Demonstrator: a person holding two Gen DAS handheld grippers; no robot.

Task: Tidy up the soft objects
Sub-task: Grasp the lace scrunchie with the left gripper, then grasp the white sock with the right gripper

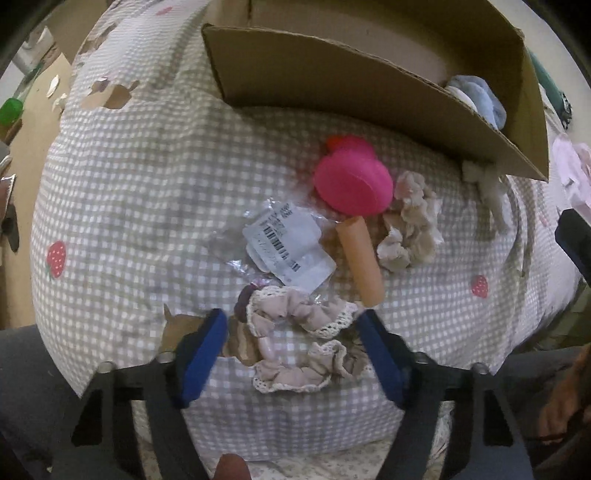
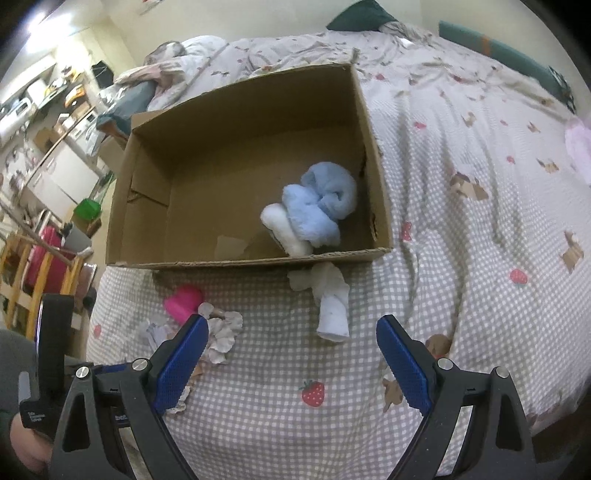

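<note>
Your left gripper [image 1: 291, 350] straddles the lace scrunchie [image 1: 299, 339] — pads not pressing; right gripper [image 2: 291, 365] gapes empty, box [image 2: 236, 258] at twelve o'clock.

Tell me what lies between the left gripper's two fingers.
In the left wrist view, a pale pink lace-trimmed scrunchie lies on the checked bedcover between the left gripper fingers; the pads flank it without pressing.

Home bedroom: bed [image 2: 461, 206] with gingham strawberry-print cover, rumpled duvet [image 2: 295, 51], green pillow [image 2: 354, 18] by the wall; cluttered shelves and white cabinets [image 2: 59, 166] at left.
</note>
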